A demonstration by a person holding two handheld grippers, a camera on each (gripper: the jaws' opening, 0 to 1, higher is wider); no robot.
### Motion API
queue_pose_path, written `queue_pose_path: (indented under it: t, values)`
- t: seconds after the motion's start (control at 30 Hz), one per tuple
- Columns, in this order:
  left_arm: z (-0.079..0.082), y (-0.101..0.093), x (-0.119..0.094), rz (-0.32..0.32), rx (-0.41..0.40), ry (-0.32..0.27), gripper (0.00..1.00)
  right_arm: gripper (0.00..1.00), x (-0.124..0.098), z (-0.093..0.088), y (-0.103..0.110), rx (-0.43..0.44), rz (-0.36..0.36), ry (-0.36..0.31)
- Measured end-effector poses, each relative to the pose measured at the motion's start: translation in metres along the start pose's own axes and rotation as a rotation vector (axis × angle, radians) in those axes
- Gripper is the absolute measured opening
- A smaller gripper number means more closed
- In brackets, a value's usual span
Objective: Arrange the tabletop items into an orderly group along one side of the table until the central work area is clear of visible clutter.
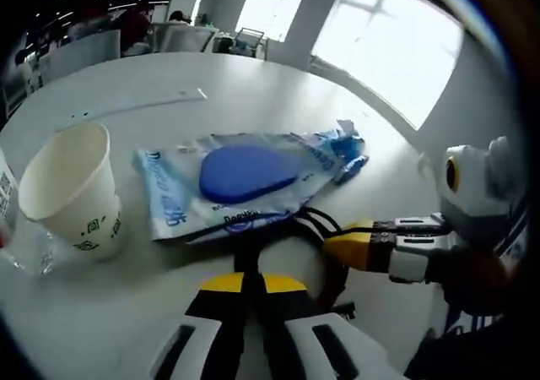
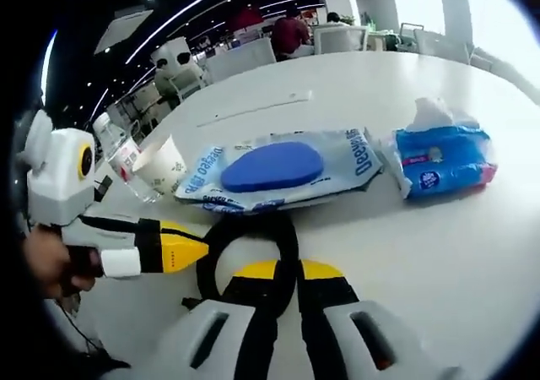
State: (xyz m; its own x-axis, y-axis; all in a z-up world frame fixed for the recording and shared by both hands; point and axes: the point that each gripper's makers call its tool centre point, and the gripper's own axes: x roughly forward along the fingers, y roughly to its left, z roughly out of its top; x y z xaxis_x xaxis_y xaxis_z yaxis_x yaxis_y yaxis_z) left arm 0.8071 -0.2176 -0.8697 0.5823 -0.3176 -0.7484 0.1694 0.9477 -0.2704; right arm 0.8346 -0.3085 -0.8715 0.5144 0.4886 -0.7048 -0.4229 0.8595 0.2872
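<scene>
In the left gripper view, the left gripper [image 1: 253, 291] has its jaws together on a black cable [image 1: 325, 224] just below the wipes pack [image 1: 245, 177], which lies mid-bench beside a paper cup [image 1: 72, 190]. The right gripper [image 1: 371, 245] enters from the right.

In the right gripper view, the right gripper [image 2: 287, 274] also looks closed (on what is unclear) by the cable loop [image 2: 249, 236]; a tissue pack [image 2: 443, 160] sits right of the wipes. Clearing seems barely begun; next, the cable likely needs moving aside.
</scene>
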Motion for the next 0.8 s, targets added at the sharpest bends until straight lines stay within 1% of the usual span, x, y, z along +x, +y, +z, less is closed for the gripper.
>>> queue_pose_path:
  t: [0.03, 0.13, 0.23, 0.33, 0.43, 0.63, 0.73, 0.8]
  values:
    - [0.0, 0.001, 0.0, -0.001, 0.006, 0.003, 0.02, 0.0, -0.001, 0.0, -0.002, 0.033, 0.0, -0.001]
    - [-0.002, -0.002, -0.002, -0.007, 0.005, 0.008, 0.02, 0.0, -0.002, 0.0, -0.003, 0.035, -0.002, 0.006]
    - [-0.003, -0.004, -0.004, -0.013, 0.005, 0.012, 0.02, 0.0, -0.005, 0.001, -0.003, 0.072, 0.004, 0.004]
    - [-0.002, -0.006, -0.005, -0.019, -0.005, 0.011, 0.01, 0.0, -0.007, 0.0, -0.003, 0.067, 0.0, 0.012]
    - [-0.005, -0.008, -0.005, -0.027, 0.002, 0.019, 0.01, 0.0, -0.011, -0.006, -0.004, 0.084, -0.006, 0.023]
    - [-0.005, -0.019, -0.011, -0.042, 0.01, 0.01, 0.01, 0.0, -0.022, -0.01, -0.008, 0.113, -0.013, 0.022]
    - [-0.004, -0.023, -0.015, -0.049, 0.018, 0.0, 0.01, 0.0, -0.029, -0.009, -0.008, 0.123, -0.015, 0.01]
    - [-0.001, -0.026, -0.018, -0.054, 0.018, -0.009, 0.01, 0.0, -0.028, -0.01, -0.008, 0.128, -0.017, 0.004]
